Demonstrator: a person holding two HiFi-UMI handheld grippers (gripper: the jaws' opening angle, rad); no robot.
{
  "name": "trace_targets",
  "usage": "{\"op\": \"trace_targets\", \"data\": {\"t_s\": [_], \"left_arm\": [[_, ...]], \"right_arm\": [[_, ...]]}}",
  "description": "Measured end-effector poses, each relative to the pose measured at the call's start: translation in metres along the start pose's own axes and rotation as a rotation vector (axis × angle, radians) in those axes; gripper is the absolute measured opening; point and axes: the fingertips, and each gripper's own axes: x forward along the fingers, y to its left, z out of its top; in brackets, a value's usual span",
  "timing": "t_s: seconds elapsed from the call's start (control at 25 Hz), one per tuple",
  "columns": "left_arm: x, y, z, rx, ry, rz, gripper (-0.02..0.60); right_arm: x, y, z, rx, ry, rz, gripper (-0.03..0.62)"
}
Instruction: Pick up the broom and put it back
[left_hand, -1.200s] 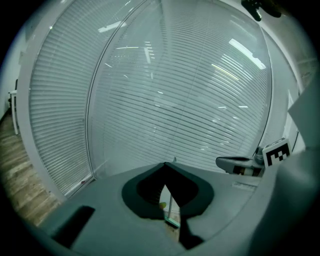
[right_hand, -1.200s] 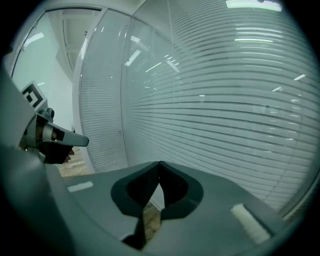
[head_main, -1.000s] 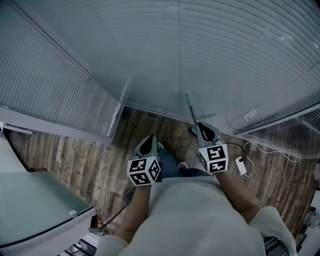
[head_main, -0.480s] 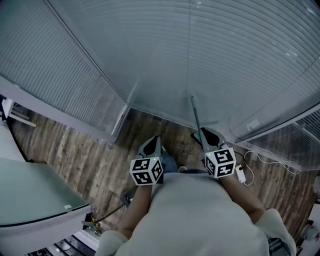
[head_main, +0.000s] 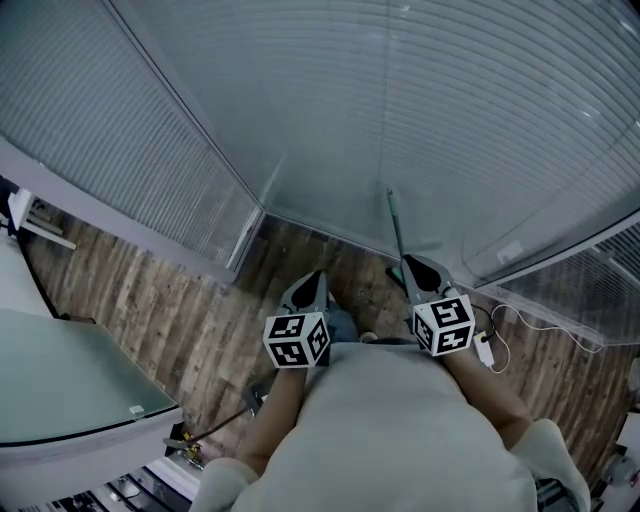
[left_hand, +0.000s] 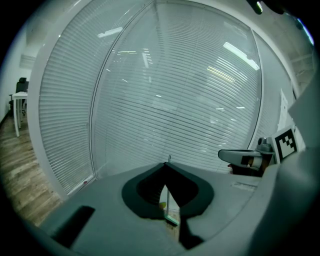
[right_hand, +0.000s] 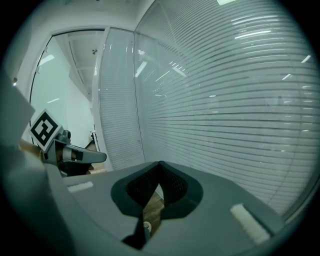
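Since the earlier frame both grippers have edged toward the glass wall (head_main: 430, 120); the left gripper (head_main: 315, 276) and right gripper (head_main: 408, 263) are each clenched on nothing. The broom (head_main: 395, 225) stands propped against that wall, head down, just beyond the right gripper's tips. Expect a light, stiff tool with a thin, smooth handle that may slip or pivot, so take hold at mid-handle, above the head.

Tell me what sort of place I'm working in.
Probably an office: full-height slatted blinds on two sides meeting at a corner, a wood-plank floor, and a pale table at left. The broom stands against the blinds.
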Motion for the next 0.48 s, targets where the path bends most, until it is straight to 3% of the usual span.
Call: {"op": "trace_targets", "data": {"t_s": [0.48], "left_arm": [[0.0097,0.0010,0.0018,0.000,0.002,-0.008,0.006]], "right_arm": [[0.0062,-0.0089,-0.0011,-0.002,0.003,-0.010,0.004]]}}
